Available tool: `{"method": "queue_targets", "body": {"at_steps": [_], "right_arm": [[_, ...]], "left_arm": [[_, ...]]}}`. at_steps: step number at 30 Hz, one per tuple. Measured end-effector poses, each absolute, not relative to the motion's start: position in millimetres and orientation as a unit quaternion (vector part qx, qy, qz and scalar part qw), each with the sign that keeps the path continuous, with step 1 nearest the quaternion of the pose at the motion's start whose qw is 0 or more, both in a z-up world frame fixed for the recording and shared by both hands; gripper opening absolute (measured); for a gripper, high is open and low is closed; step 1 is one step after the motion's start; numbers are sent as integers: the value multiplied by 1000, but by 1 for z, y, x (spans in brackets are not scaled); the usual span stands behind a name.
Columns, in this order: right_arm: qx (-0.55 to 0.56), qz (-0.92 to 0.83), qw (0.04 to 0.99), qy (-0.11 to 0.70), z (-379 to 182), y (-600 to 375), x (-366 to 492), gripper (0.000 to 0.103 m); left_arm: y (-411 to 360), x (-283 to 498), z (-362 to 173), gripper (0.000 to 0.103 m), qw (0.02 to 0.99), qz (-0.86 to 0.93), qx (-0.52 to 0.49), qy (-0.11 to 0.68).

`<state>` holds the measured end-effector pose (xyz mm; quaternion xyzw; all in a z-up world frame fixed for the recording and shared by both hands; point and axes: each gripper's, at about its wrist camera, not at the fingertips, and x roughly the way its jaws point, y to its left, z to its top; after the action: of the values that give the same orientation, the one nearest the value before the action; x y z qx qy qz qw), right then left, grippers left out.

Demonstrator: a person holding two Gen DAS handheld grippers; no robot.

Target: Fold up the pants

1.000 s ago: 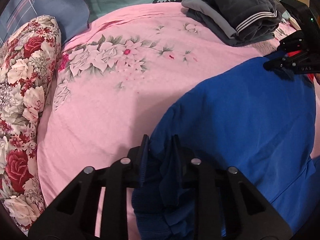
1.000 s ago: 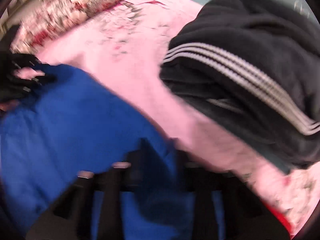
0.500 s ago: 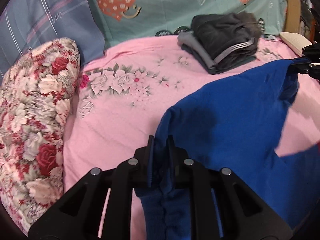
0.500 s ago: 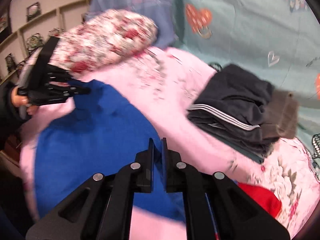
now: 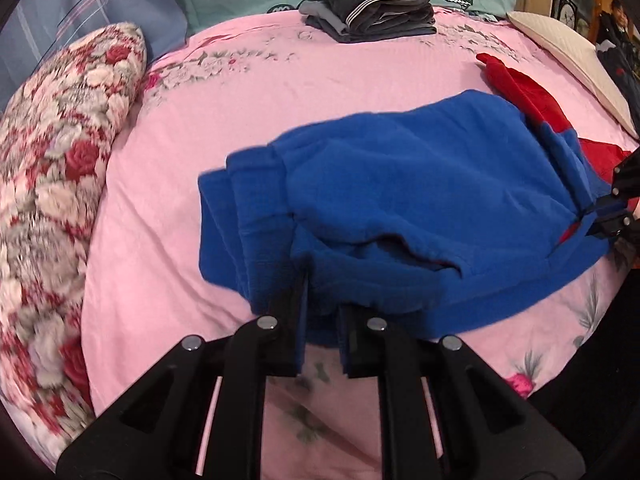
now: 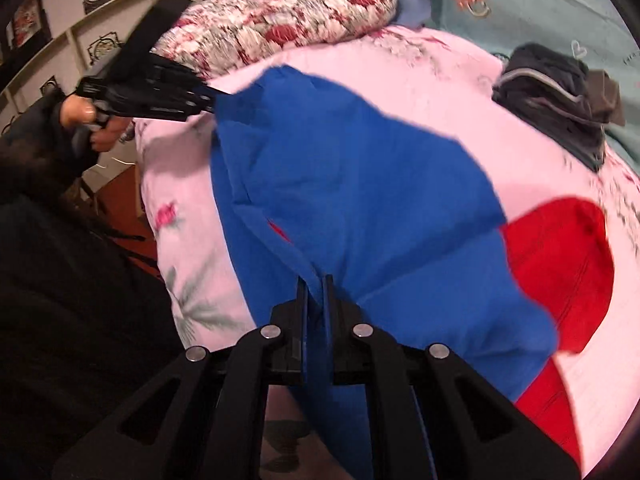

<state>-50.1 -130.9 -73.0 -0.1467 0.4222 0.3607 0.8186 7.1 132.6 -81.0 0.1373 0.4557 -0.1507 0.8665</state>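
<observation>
The blue and red pants point(image 5: 420, 184) lie doubled over on the pink bedsheet point(image 5: 248, 92), blue part on top, red part point(image 5: 524, 88) showing at the far right. My left gripper point(image 5: 322, 300) is shut on the near blue edge. My right gripper point(image 6: 316, 292) is shut on another blue edge; the pants point(image 6: 352, 184) spread away from it, with red fabric point(image 6: 560, 264) to the right. The right gripper also shows at the right edge of the left wrist view point(image 5: 600, 216). The left gripper shows in the right wrist view point(image 6: 208, 102), pinching a blue corner.
A floral pillow point(image 5: 60, 184) lies along the left of the bed. A stack of folded dark clothes point(image 5: 376, 0) sits at the far side. A white pillow point(image 5: 572, 60) is at the far right. Wall shelves point(image 6: 80, 20) stand beyond the bed.
Both grippers have carried the held blue edges back toward the near side of the bed, laying the blue fabric over itself. The red part has come into view.
</observation>
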Motion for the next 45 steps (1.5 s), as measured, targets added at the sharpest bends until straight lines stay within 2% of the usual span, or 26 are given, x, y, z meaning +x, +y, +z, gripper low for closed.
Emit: {"method": "queue_targets", "body": {"at_steps": [1, 4, 6, 8, 11, 13, 14, 15, 16, 20, 23, 25, 29, 31, 32, 33, 36, 38, 42, 45], "right_arm": [[-148, 358, 821, 420, -73, -131, -51, 8], [-159, 353, 827, 407, -69, -128, -54, 14], [-167, 353, 830, 399, -65, -126, -55, 17], [-166, 352, 831, 398, -65, -125, -55, 17], [-156, 351, 827, 409, -70, -124, -55, 15], [-151, 351, 825, 415, -73, -123, -53, 12], [-147, 352, 825, 418, -73, -121, -51, 11], [-140, 353, 825, 419, -71, -122, -51, 10], [-132, 355, 826, 418, -68, -123, -50, 10], [-104, 379, 831, 394, -43, -127, -55, 10], [-120, 381, 807, 435, -66, -118, -56, 10], [-125, 380, 800, 446, -77, -114, -57, 13], [-96, 380, 816, 425, -49, -129, -55, 39], [-78, 364, 835, 404, -25, -146, -49, 46], [-70, 342, 851, 392, -8, -161, -41, 46], [-63, 318, 865, 384, 5, -174, -30, 47], [-23, 209, 889, 406, 31, -218, 26, 50], [7, 142, 885, 444, 31, -243, 74, 50], [59, 78, 848, 521, -1, -258, 145, 53], [36, 39, 828, 558, -24, -245, 174, 53]], "left_arm": [[135, 2, -80, 13, 869, -150, 129, 453], [142, -8, -69, 23, 879, -149, 106, 440], [141, -11, -62, 51, 885, -142, 106, 431], [138, -12, -56, 53, 890, -137, 106, 422], [135, -10, -56, 67, 892, -126, 109, 419], [133, -7, -58, 66, 894, -117, 116, 417], [132, -5, -58, 55, 896, -117, 119, 411], [132, -2, -60, 18, 896, -118, 122, 410], [133, 2, -63, 9, 891, -120, 121, 421], [138, 5, -75, 9, 880, -111, 125, 444], [140, -1, -85, 9, 871, -110, 128, 460], [140, -6, -88, 9, 868, -108, 135, 466], [141, -18, -71, 13, 867, -99, 140, 467], [136, -34, -40, 29, 885, -97, 152, 430], [131, -41, -26, 45, 892, -100, 157, 411], [120, -50, -8, 53, 902, -112, 164, 383], [71, -57, 12, 53, 900, -176, 173, 359], [26, -56, 5, 54, 887, -230, 181, 357], [-48, -48, -28, 54, 859, -295, 186, 375], [-79, -33, -55, 54, 846, -306, 174, 401]]}}
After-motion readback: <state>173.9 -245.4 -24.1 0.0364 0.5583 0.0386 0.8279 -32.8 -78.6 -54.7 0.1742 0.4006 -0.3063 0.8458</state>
